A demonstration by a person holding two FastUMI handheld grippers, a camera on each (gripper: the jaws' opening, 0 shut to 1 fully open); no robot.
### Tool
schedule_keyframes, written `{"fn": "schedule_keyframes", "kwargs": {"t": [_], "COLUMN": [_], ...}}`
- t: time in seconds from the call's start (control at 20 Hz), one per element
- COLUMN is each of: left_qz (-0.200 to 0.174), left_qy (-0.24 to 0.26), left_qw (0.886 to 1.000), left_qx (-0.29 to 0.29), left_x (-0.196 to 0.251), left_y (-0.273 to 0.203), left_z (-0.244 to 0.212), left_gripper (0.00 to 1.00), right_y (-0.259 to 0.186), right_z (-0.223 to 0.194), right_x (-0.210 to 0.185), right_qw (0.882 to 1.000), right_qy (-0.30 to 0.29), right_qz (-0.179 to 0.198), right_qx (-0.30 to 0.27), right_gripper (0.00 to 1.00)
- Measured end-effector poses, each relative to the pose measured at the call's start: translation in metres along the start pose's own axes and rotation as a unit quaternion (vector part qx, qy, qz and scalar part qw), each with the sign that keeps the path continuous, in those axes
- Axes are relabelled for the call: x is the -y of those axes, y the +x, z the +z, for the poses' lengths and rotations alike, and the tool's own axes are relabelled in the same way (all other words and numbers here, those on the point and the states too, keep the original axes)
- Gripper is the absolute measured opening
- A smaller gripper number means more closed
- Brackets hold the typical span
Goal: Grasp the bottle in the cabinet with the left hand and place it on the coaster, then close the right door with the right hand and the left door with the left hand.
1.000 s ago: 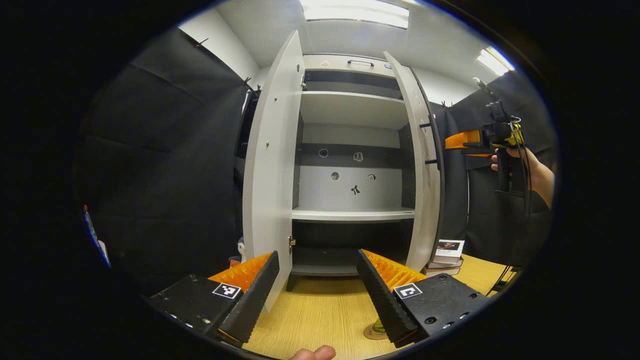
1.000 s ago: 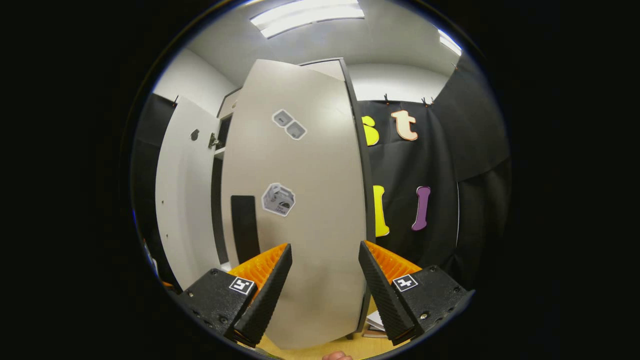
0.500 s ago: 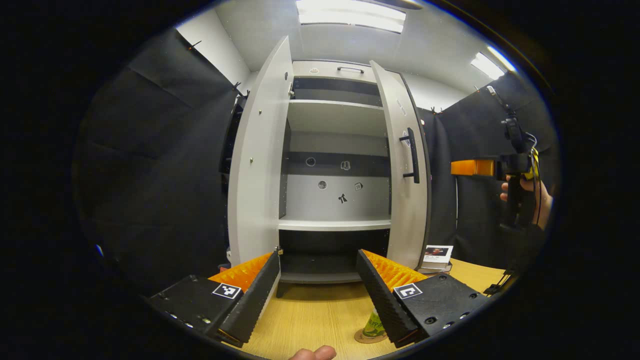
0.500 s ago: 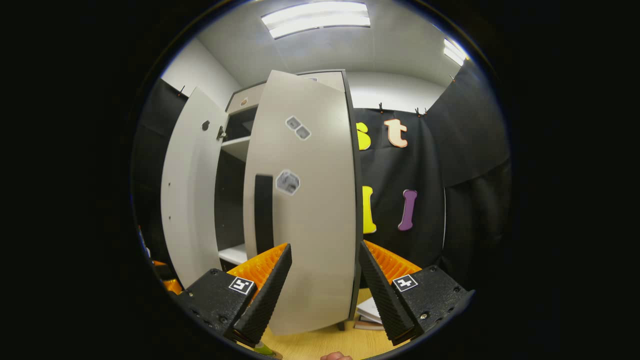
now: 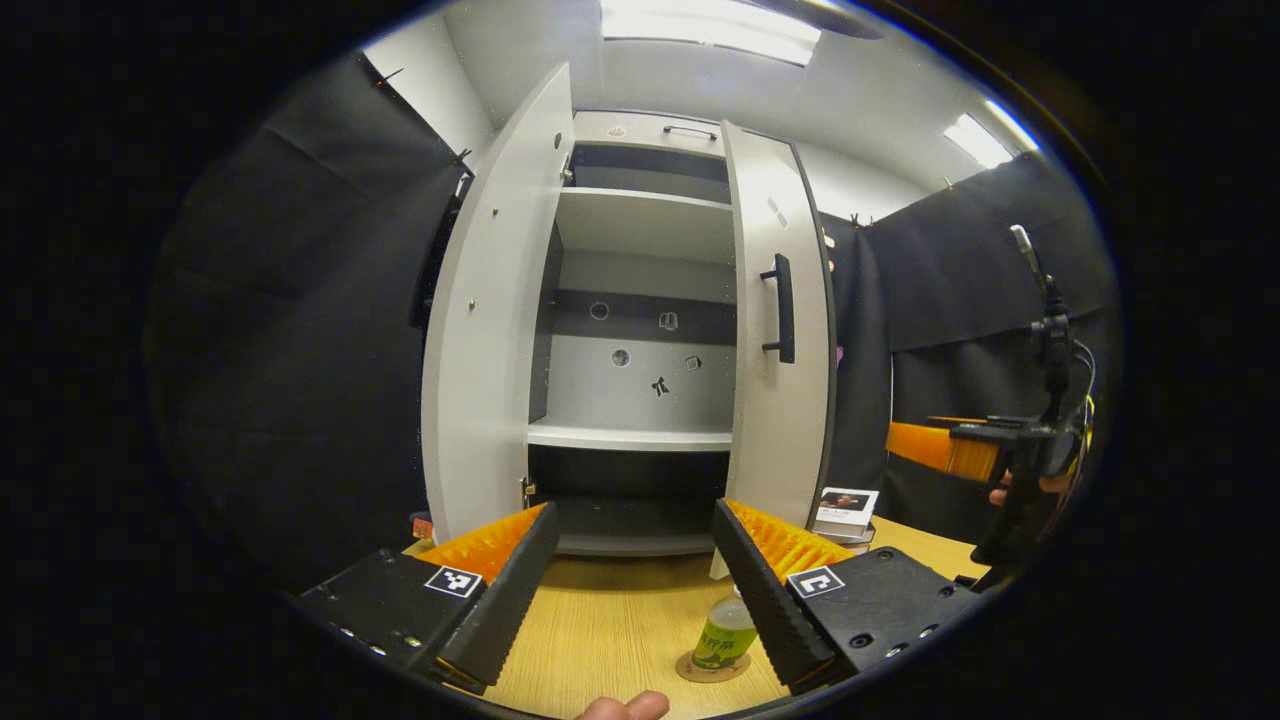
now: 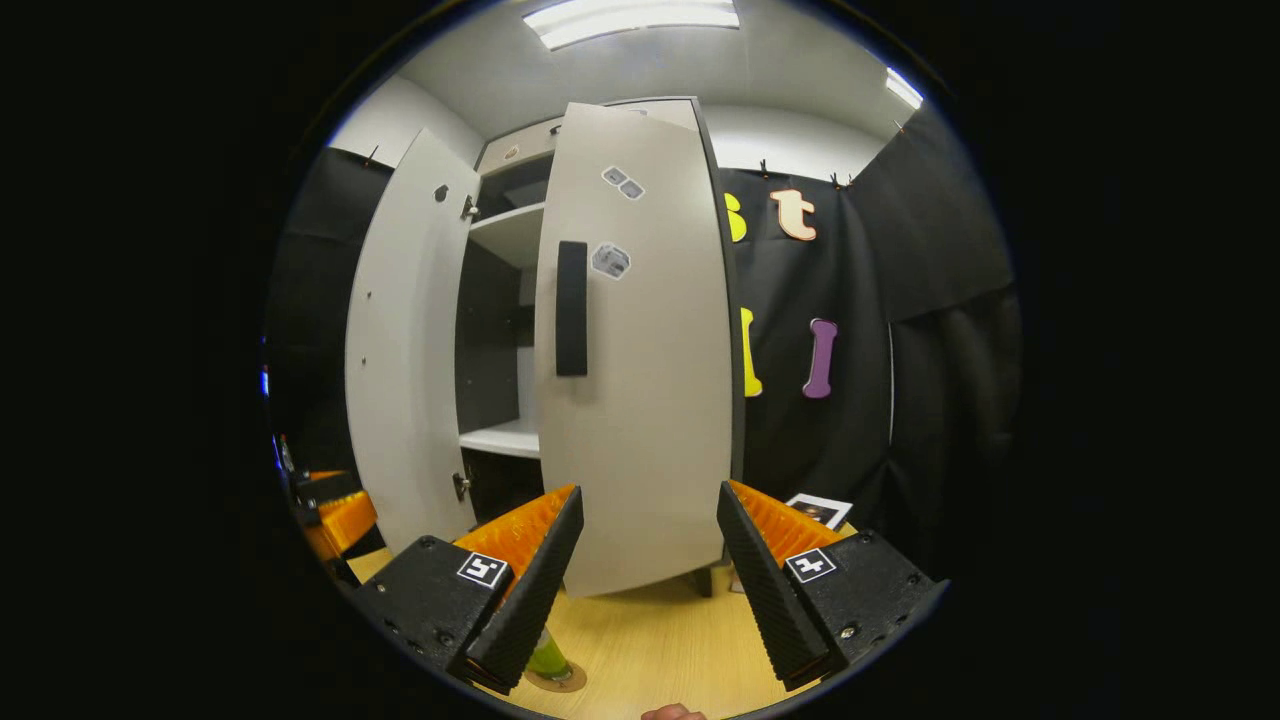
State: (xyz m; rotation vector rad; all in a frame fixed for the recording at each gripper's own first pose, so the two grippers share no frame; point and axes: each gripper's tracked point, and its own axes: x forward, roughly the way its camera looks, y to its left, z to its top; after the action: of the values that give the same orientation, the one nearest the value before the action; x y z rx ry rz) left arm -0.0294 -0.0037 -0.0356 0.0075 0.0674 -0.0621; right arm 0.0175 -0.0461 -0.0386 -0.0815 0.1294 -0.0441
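While both claws hang spread and empty over the counter, this is how things stand:

Left claw (image 5: 632,585): fingers apart, gripping nothing, held low over the wooden counter (image 5: 610,620) and facing the open cabinet (image 5: 640,300). In the right gripper view it shows at the far left edge (image 6: 335,515), low beside the left door.

Right claw (image 6: 648,590): fingers apart, nothing between them, pointed at the outer face of the right door. In the left gripper view it shows far off to the right (image 5: 945,448), with part of a hand (image 5: 1020,492) on its grip, apart from the cabinet.

Bottle (image 5: 727,634): upright on the round coaster (image 5: 712,668) on the counter, just in front of the cabinet and right beside the left claw's right finger. In the right gripper view its green lower part (image 6: 547,657) peeks out behind the right claw's left finger, standing on the coaster (image 6: 562,680).

Right door (image 6: 640,340): nearly shut, its dark handle (image 6: 571,308) facing outward, stickers on its upper part.

Left door (image 5: 485,320): swung wide open, its inner face toward the left claw.

Cabinet inside: pale shelves (image 5: 630,437) bare, a few small stickers on the back wall.

Books (image 5: 840,510): a small stack on the counter just right of the cabinet's foot.

Fingertip (image 5: 625,708): at the bottom edge of the left gripper view.
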Motion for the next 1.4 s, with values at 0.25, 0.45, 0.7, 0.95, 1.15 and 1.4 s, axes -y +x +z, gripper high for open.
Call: {"fn": "schedule_keyframes", "kwargs": {"t": [0.25,0.45,0.7,0.95,1.15,1.4], "left_qz": [0.040,0.101,0.151,0.254,0.244,0.244], "left_qy": [-0.023,-0.020,0.003,-0.039,-0.072,-0.074], "left_qw": [0.999,0.992,0.981,0.954,0.955,0.956], "left_qx": [0.022,0.068,0.122,0.155,0.149,0.143], "left_x": [-0.026,-0.075,-0.137,-0.228,-0.246,-0.250], "left_y": [-0.012,-0.019,-0.012,0.002,0.045,0.063], "left_z": [0.018,0.060,0.102,0.126,0.132,0.132], "left_gripper": [0.95,0.95,0.99,1.00,0.95,0.99], "right_y": [-0.022,-0.029,-0.033,-0.044,-0.050,-0.052], "right_z": [-0.027,-0.049,-0.045,-0.040,-0.040,-0.041], "right_x": [0.000,-0.010,-0.010,-0.006,0.002,0.016], "right_qw": [1.000,0.998,0.998,0.998,0.998,0.997], "right_qy": [0.022,0.051,0.062,0.060,0.055,0.065], "right_qz": [-0.012,-0.002,0.003,0.002,-0.006,-0.025], "right_qx": [-0.009,-0.031,-0.031,-0.026,-0.029,-0.027], "right_gripper": [0.83,0.83,0.83,0.83,0.83,0.83]}}
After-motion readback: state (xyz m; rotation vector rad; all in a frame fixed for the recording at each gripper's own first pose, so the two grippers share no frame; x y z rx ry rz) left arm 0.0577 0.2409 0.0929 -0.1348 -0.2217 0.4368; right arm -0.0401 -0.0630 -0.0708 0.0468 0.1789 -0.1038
